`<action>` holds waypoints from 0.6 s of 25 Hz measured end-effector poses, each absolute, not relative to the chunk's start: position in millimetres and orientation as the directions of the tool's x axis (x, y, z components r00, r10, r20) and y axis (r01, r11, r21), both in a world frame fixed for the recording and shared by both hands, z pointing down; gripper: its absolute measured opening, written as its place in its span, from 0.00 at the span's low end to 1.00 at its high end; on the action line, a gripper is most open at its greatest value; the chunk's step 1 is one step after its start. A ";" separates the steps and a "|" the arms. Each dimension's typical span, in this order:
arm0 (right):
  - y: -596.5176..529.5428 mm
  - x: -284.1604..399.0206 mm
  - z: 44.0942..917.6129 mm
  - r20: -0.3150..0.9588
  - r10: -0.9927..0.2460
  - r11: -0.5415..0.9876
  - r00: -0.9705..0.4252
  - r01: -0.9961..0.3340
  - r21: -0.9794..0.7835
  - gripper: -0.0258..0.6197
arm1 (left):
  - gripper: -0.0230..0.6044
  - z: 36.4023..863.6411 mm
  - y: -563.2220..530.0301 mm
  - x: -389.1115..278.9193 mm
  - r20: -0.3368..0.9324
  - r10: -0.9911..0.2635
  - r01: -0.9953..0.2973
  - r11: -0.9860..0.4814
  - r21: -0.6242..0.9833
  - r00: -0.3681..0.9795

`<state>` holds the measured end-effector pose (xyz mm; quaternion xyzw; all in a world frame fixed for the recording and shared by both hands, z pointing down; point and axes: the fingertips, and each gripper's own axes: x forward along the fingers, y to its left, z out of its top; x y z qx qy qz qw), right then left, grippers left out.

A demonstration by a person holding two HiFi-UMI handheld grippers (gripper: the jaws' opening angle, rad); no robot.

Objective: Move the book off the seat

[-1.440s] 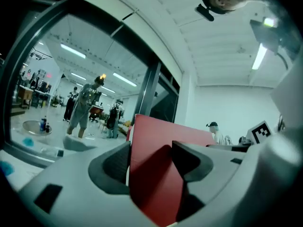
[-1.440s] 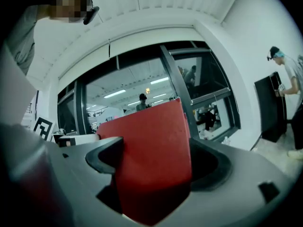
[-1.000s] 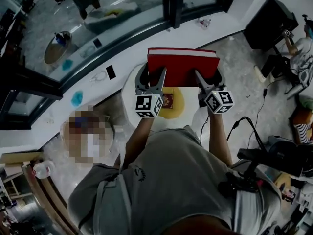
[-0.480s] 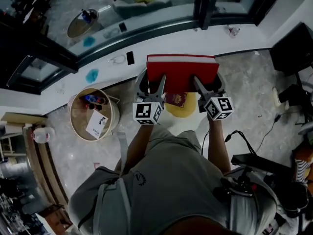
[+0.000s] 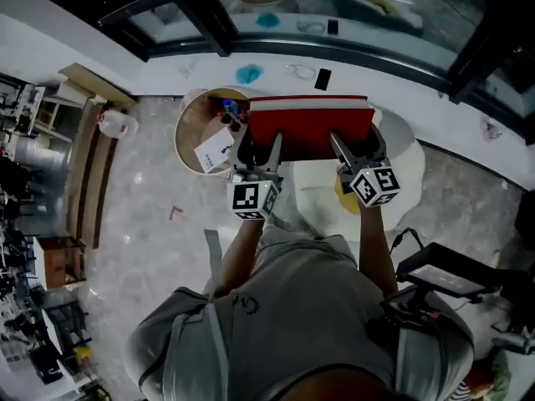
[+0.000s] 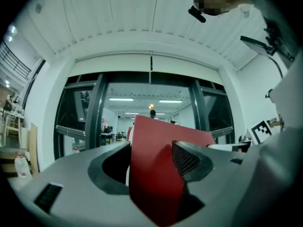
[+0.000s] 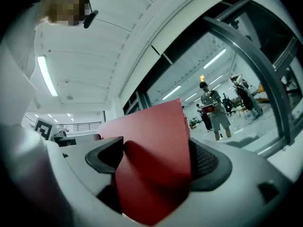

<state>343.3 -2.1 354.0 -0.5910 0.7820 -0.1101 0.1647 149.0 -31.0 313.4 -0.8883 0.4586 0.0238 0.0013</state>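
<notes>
Dim, underexposed head view, darkest at its edges; the glossy pale marble floor (image 5: pixel 142 224) shows a soft grey sheen. Both gripper views are brighter, lit by a long white ceiling strip light (image 7: pixel 45 74) and lamps behind the dark-framed glass wall (image 6: pixel 94 117). Fisheye distortion bends straight lines and the corners go black. The flat red hardcover book (image 6: pixel 156 183), close to the lens, looks soft.

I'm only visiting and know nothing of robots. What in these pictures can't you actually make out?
- Head view: the red book hides part of the white seat under it.
- Head view: the things in the round tub are too small to name.
- Head view: the right tongs cover most of a yellow thing.
- Left and right gripper views: the clamped book blocks what lies behind it.
</notes>
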 end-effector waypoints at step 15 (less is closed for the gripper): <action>-86.6 81.1 346.2 -0.002 -0.927 0.366 -0.376 -0.901 -0.234 0.67 | 0.46 338.1 -92.5 -120.4 -0.081 -0.882 -0.859 -0.470 0.201 0.464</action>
